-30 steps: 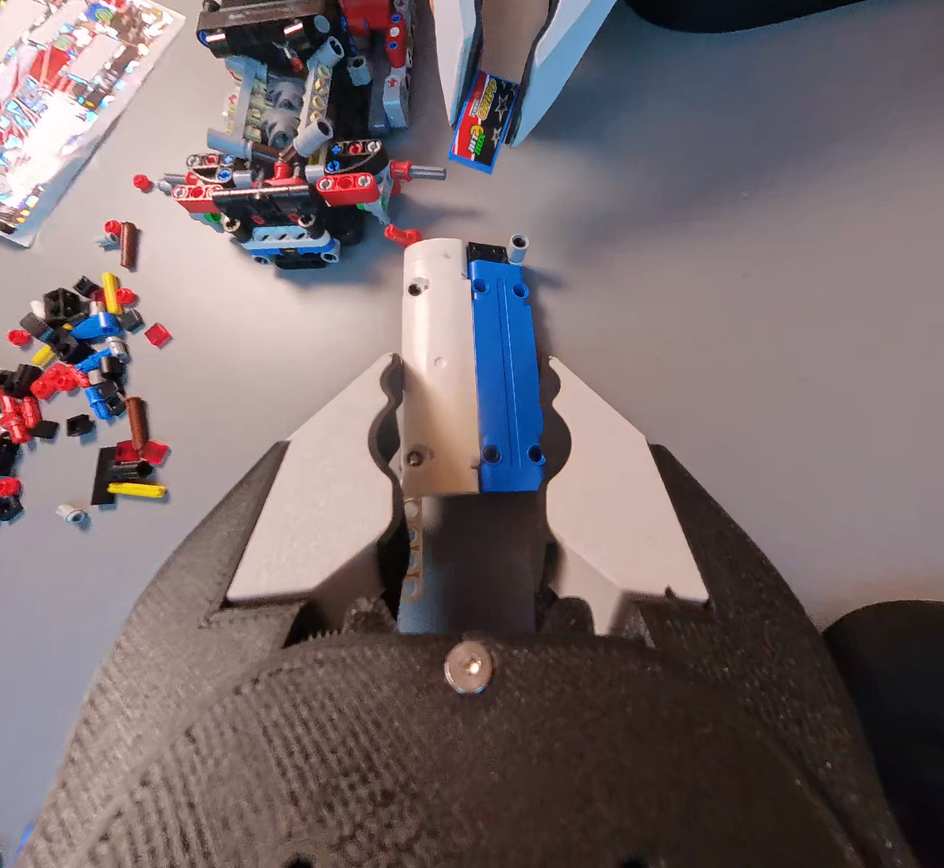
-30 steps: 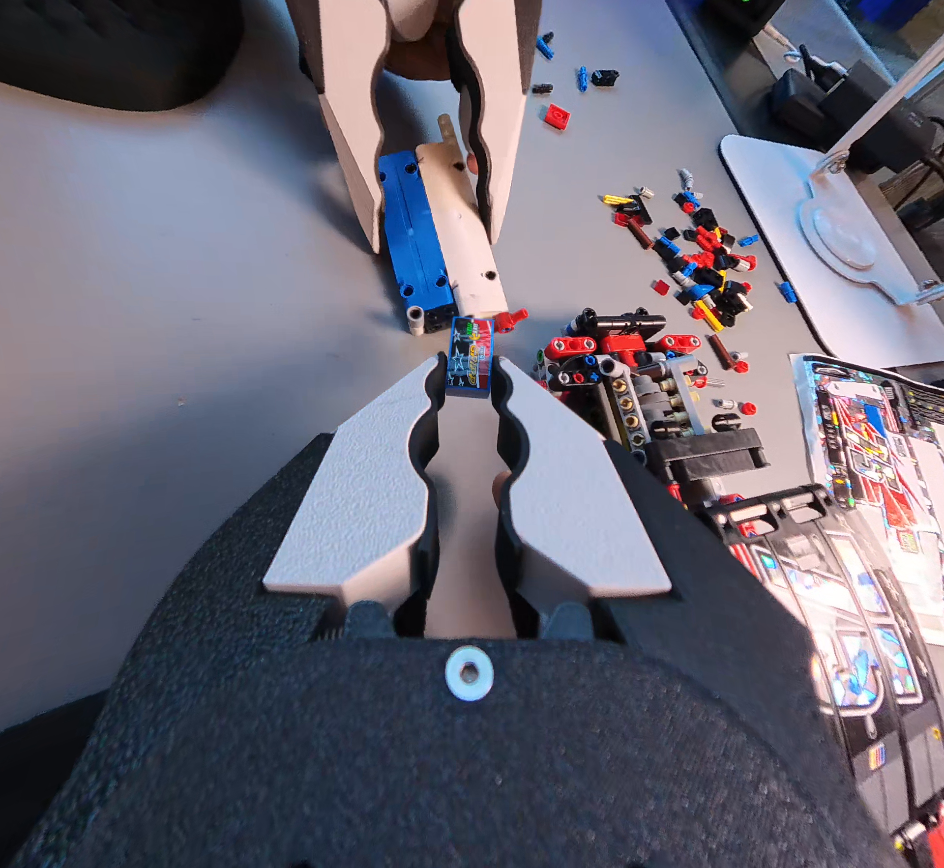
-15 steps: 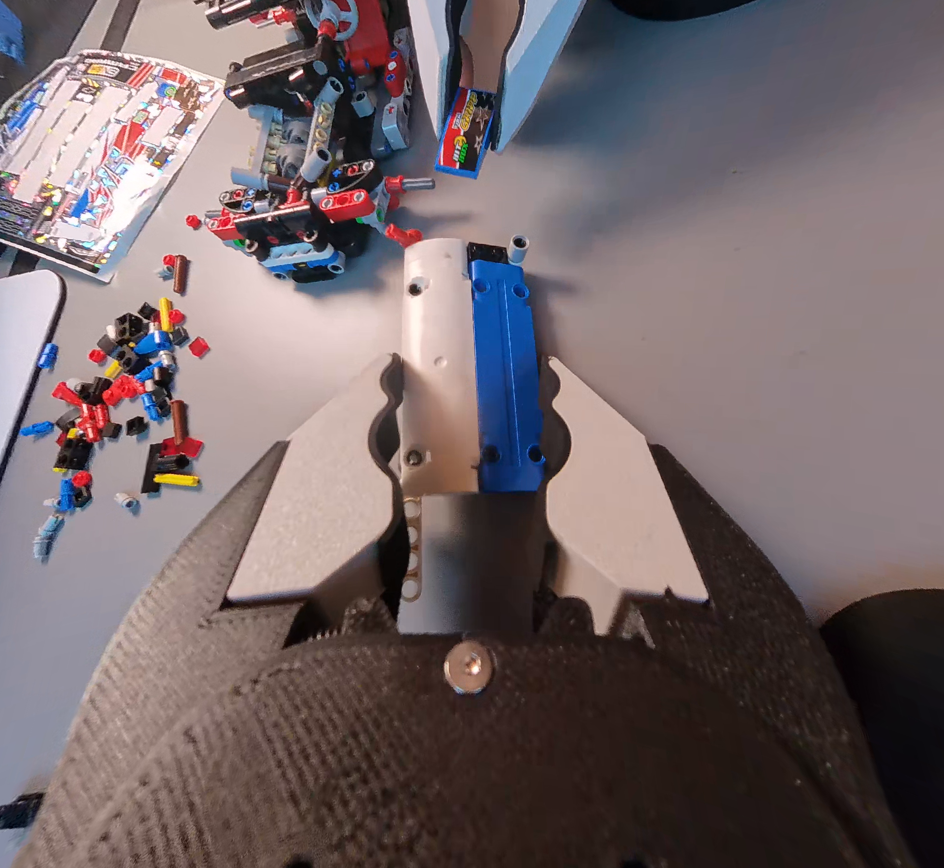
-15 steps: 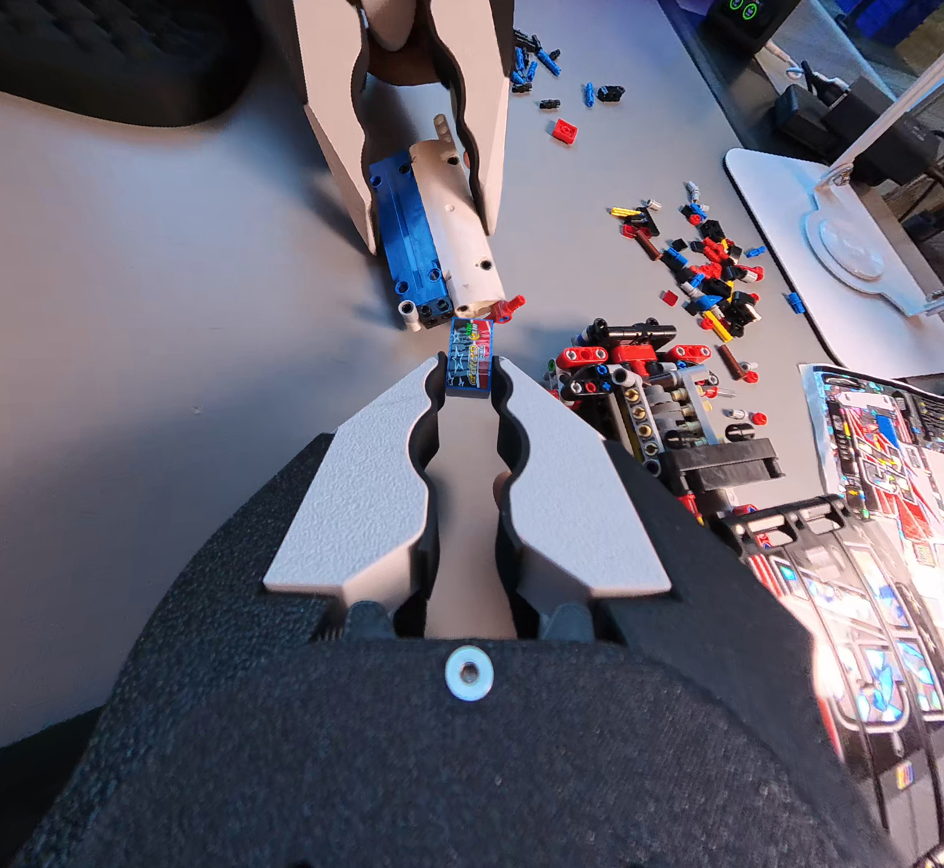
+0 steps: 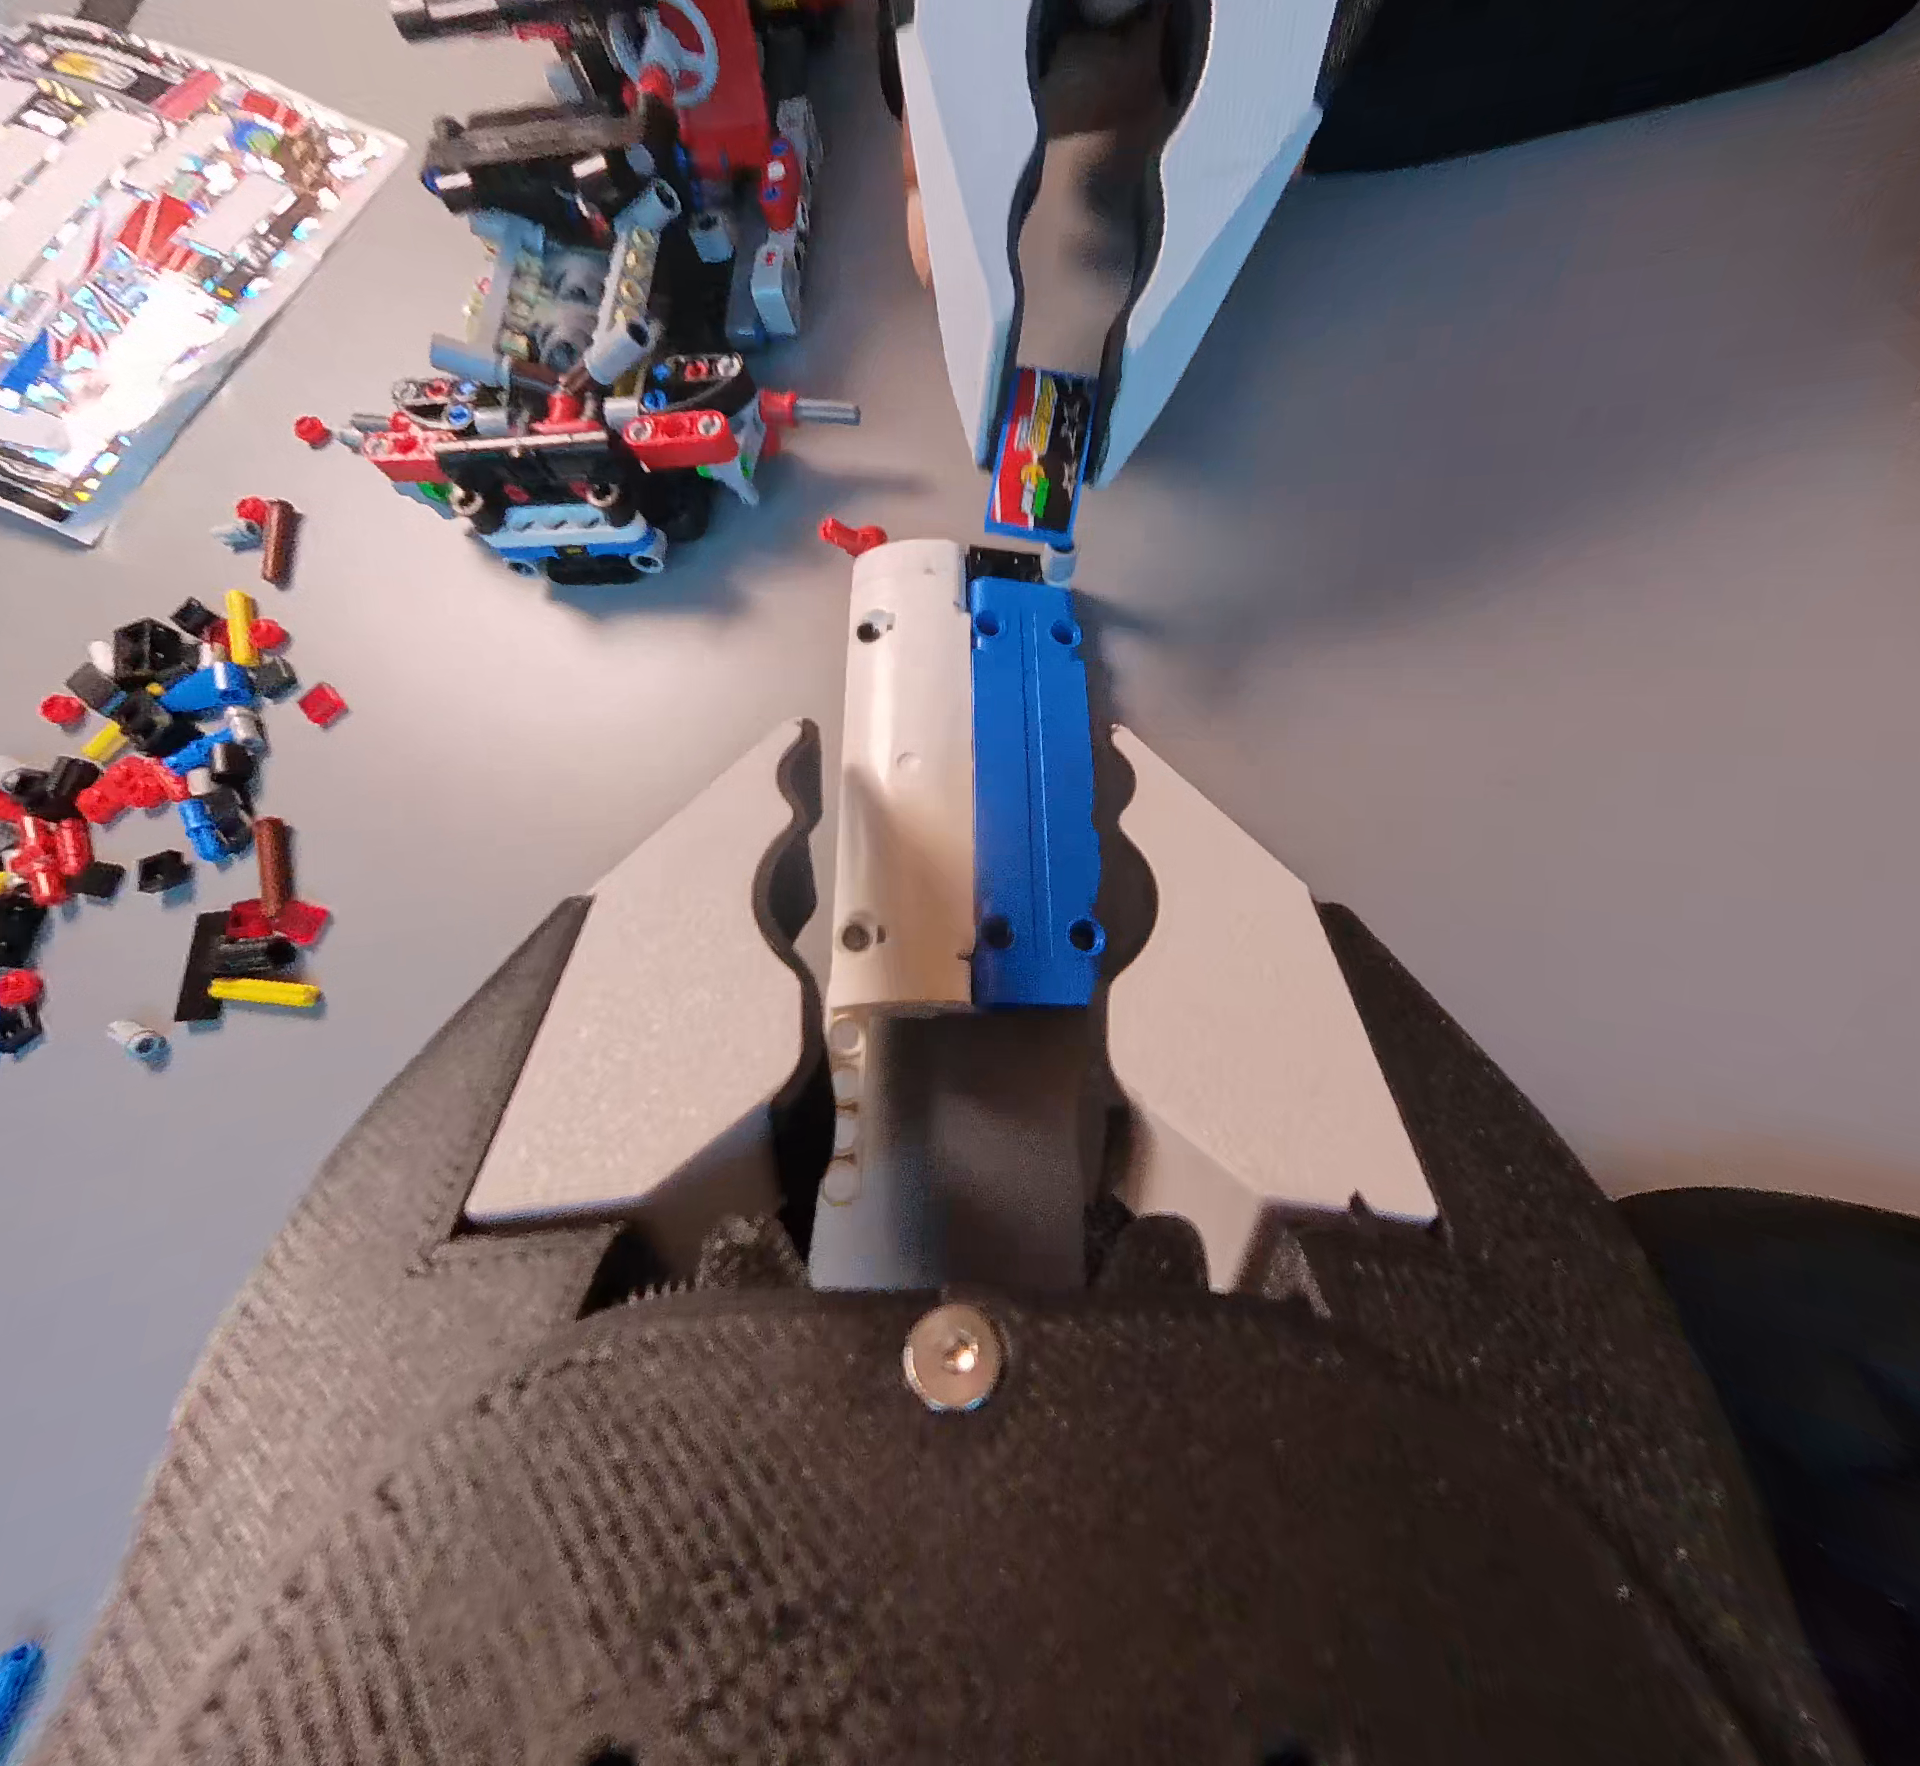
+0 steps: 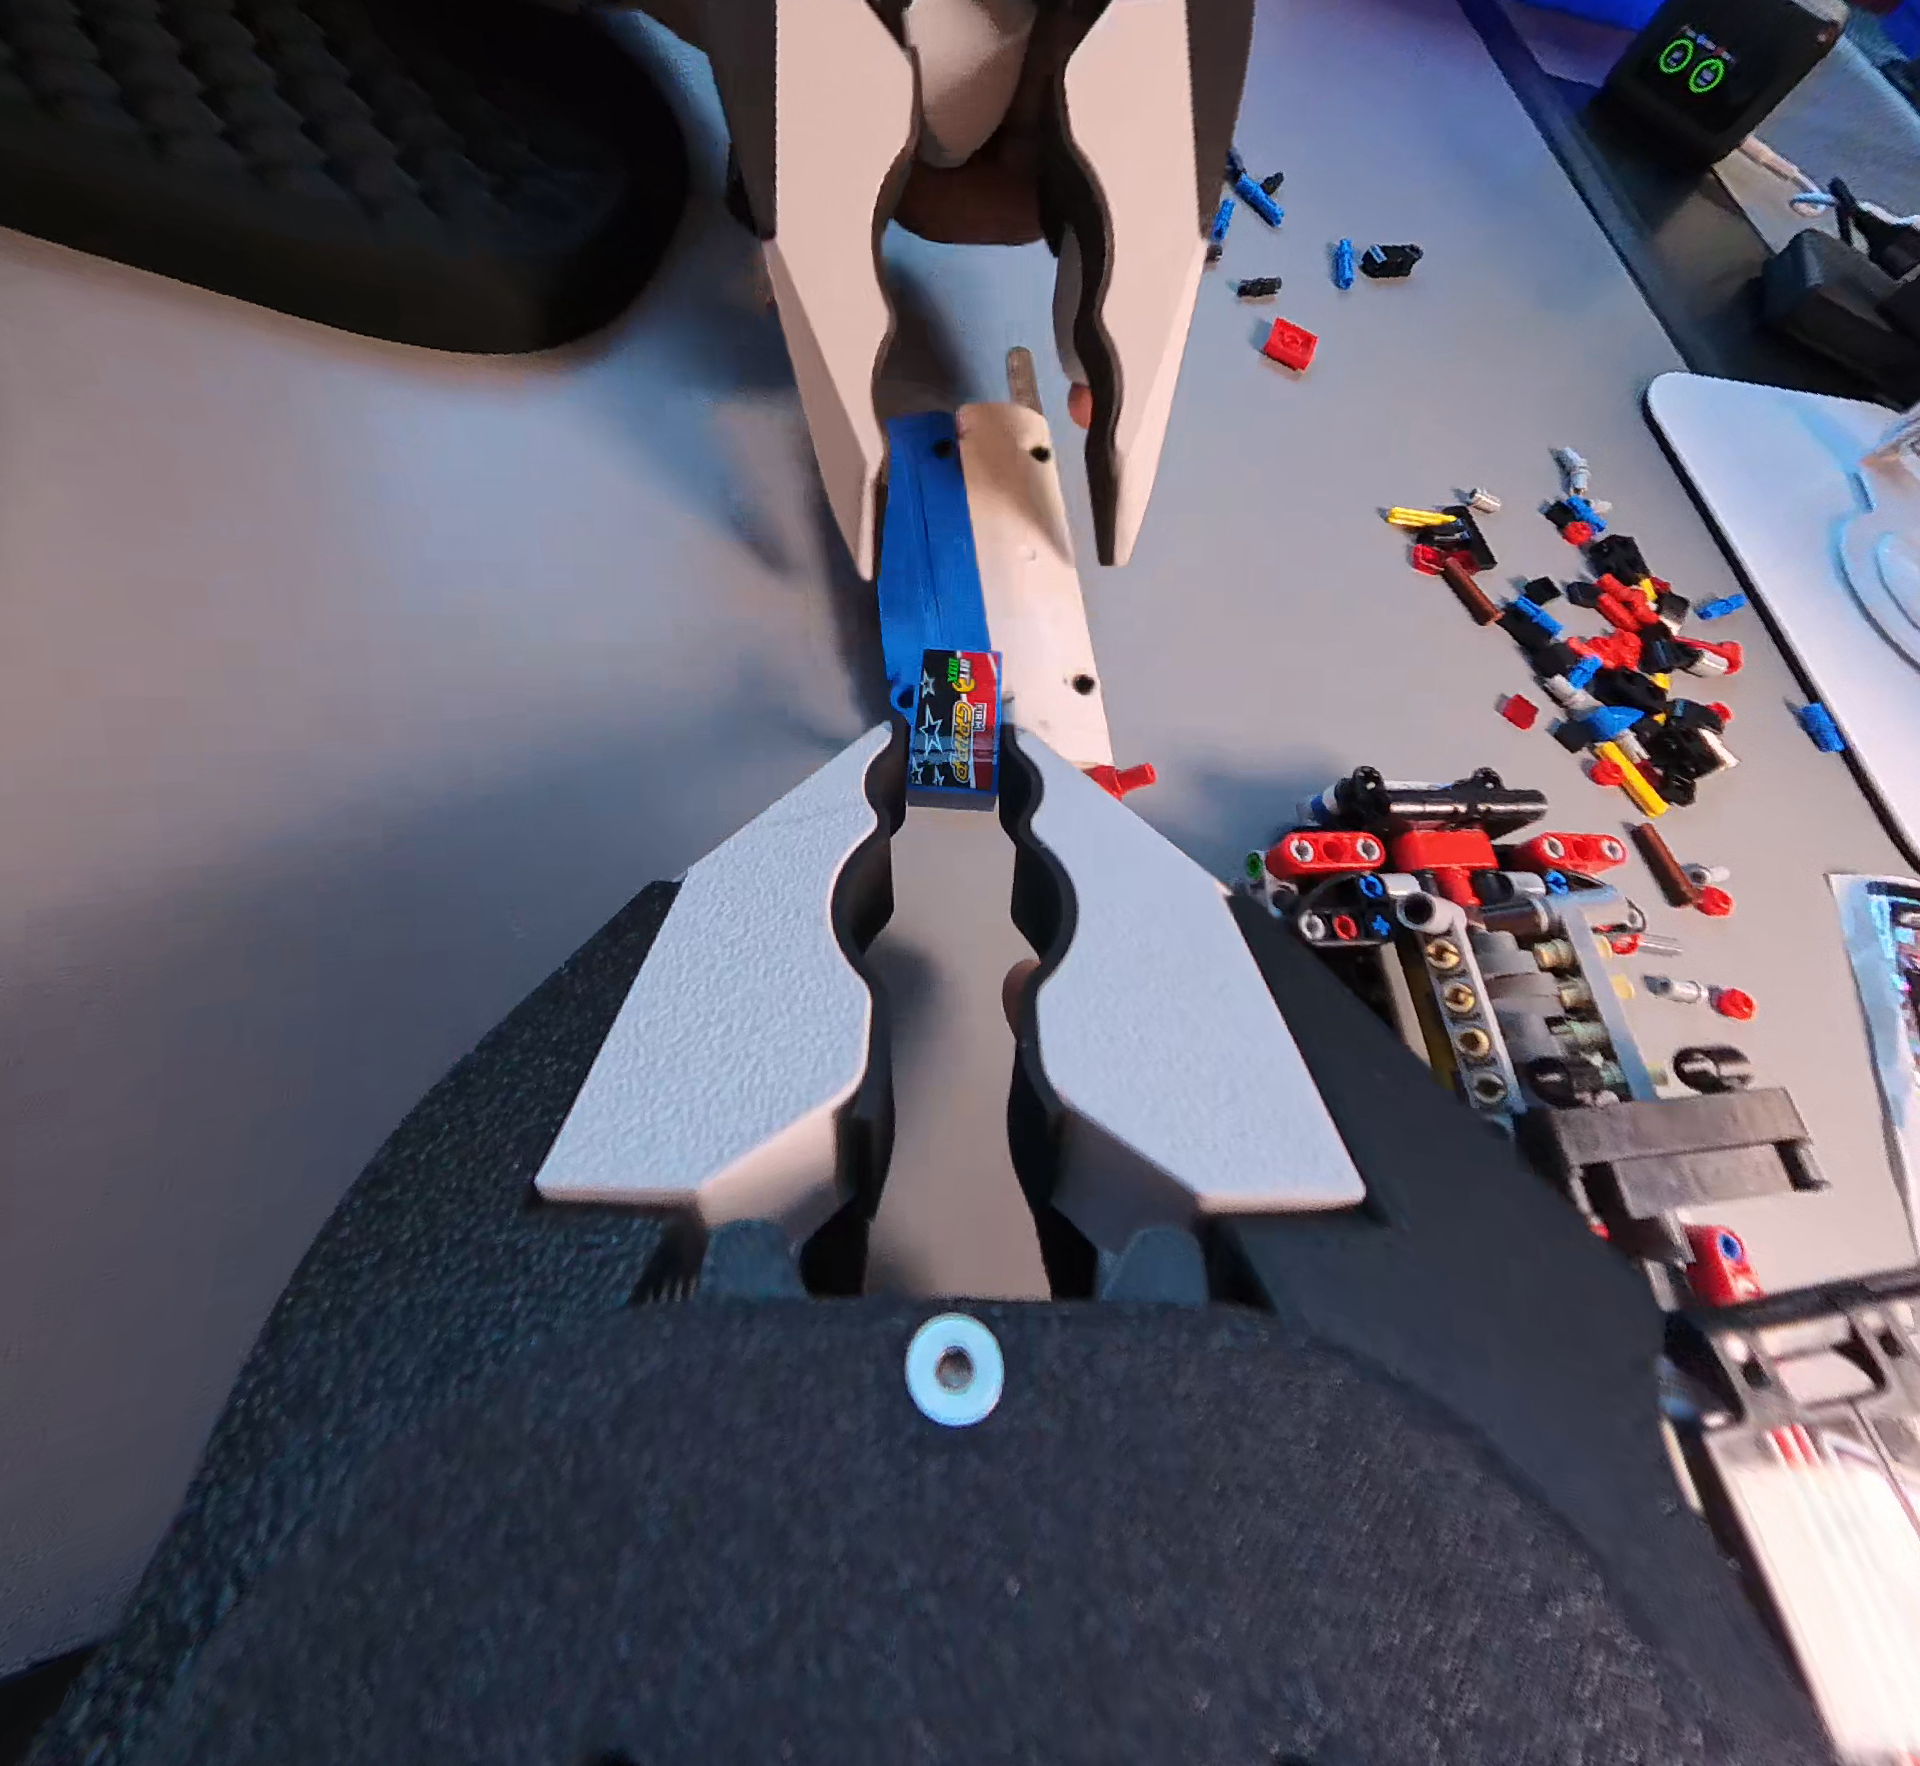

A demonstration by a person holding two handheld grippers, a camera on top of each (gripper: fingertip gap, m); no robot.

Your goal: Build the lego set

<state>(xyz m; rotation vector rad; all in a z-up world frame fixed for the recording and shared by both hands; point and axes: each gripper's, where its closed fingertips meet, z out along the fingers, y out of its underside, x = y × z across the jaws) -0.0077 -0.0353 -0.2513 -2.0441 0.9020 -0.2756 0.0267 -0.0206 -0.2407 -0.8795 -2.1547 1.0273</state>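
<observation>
Left wrist view: left gripper (image 5: 961, 843) fingers clamped on the white-and-blue panel piece (image 5: 966, 781), held by its long sides above the table (image 5: 1455, 677); judged light, stiff, slippery plastic. Right wrist view: right gripper (image 6: 948, 771) fingers closed on the small stickered tile (image 6: 954, 724), pinched by its edges just at the panel's end; easily twisted out, so a square grip is needed.

Black device (image 6: 1720, 59), white pad (image 6: 1766, 511)

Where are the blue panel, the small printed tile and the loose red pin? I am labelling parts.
blue panel (image 5: 1029, 802), left wrist view, middle of its top face.
printed tile (image 6: 954, 724), right wrist view, centre of its printed face.
red pin (image 5: 852, 533), left wrist view, its body.
</observation>
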